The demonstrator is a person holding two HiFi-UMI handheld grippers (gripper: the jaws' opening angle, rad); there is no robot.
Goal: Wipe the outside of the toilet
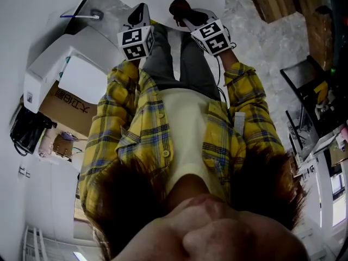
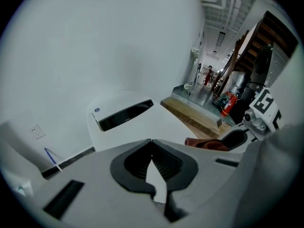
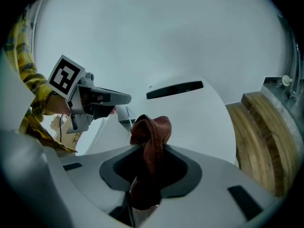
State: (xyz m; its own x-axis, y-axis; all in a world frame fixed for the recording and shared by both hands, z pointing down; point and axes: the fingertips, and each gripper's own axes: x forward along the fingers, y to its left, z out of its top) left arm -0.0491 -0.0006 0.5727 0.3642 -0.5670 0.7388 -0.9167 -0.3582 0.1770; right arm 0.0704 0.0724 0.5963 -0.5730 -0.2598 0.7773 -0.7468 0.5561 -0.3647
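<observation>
Left tongs (image 2: 151, 144): tips pressed together, nothing between them, idle over the toilet (image 2: 142, 127), which lies just ahead. Right tongs (image 3: 151, 151): clamped on a bunched reddish-brown cloth (image 3: 152, 127), its free end pointed forward at the lid, likely ready for wiping.

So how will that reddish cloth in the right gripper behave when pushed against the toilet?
Probably floppy: the cloth folds and droops where the jaws pinch it. Likely light, since that pinch carries it all. Its woven texture should drag rather than slide on the smooth toilet.
</observation>
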